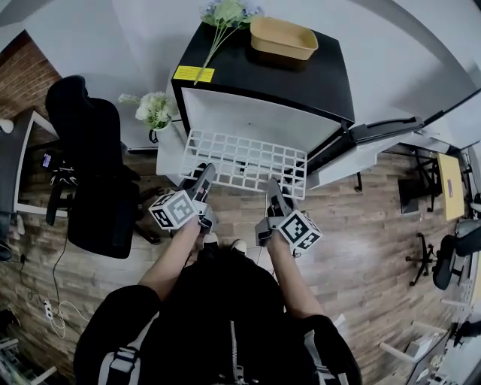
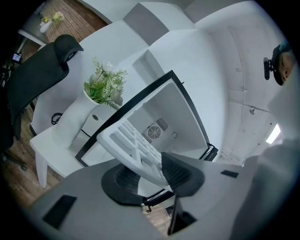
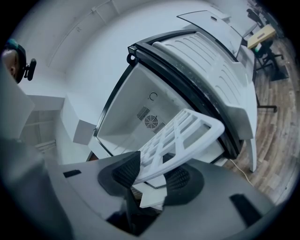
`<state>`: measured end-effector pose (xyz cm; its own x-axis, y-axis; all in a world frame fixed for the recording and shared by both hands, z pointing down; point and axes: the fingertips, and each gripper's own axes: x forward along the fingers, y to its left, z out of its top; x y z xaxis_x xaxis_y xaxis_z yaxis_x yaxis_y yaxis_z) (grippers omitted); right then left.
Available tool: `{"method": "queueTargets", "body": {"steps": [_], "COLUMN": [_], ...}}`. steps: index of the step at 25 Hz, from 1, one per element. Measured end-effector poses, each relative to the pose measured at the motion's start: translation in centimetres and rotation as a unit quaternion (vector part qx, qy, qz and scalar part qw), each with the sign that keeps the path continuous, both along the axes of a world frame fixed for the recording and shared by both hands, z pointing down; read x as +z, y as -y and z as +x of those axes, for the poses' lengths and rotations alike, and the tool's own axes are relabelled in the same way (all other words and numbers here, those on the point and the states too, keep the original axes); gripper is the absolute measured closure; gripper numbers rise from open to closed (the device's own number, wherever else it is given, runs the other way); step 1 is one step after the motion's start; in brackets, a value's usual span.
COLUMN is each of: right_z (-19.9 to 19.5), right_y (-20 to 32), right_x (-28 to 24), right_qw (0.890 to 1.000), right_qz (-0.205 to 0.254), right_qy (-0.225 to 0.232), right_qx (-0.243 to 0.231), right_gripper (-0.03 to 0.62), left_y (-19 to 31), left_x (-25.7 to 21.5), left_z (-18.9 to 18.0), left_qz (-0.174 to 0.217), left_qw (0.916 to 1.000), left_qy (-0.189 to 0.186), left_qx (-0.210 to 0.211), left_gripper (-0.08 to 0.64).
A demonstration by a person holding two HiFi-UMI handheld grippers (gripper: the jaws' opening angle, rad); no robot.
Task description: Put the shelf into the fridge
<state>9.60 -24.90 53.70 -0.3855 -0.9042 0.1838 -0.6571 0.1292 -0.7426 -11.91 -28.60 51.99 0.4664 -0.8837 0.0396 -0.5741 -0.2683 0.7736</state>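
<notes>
A white grid shelf [image 1: 244,162] hangs level in front of the open black fridge [image 1: 301,83], its far edge at the white inside [image 1: 255,120]. My left gripper [image 1: 201,184] is shut on the shelf's near-left edge, and my right gripper [image 1: 274,197] on its near-right edge. In the left gripper view the shelf [image 2: 131,143] runs between the pads of the gripper [image 2: 147,176] toward the fridge's back wall [image 2: 164,117]. In the right gripper view the shelf [image 3: 183,133] is clamped in the gripper [image 3: 152,176], with the fridge cavity [image 3: 140,117] beyond it.
The fridge door [image 1: 376,143] stands open to the right. A tan tray [image 1: 282,37] and a flower stem [image 1: 225,15] lie on the fridge top. To the left are a vase of flowers [image 1: 154,111] on a white side table and a black office chair [image 1: 90,165].
</notes>
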Motion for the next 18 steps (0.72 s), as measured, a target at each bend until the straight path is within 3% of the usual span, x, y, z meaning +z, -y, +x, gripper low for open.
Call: {"method": "queueTargets", "body": {"steps": [18], "right_z": [0.9], "right_y": [2.0], "right_x": [0.8], "right_qw": [1.000], "right_qz": [-0.006], "right_qy": [0.009], "right_qx": [-0.003], "right_gripper": [0.443], "left_y": [1.8], "left_x": [0.8], "left_z": [0.9], "left_qz": [-0.011], "left_qw": [0.9999], "left_qy": [-0.001], "left_qx": [0.001], "left_gripper": [0.413]}}
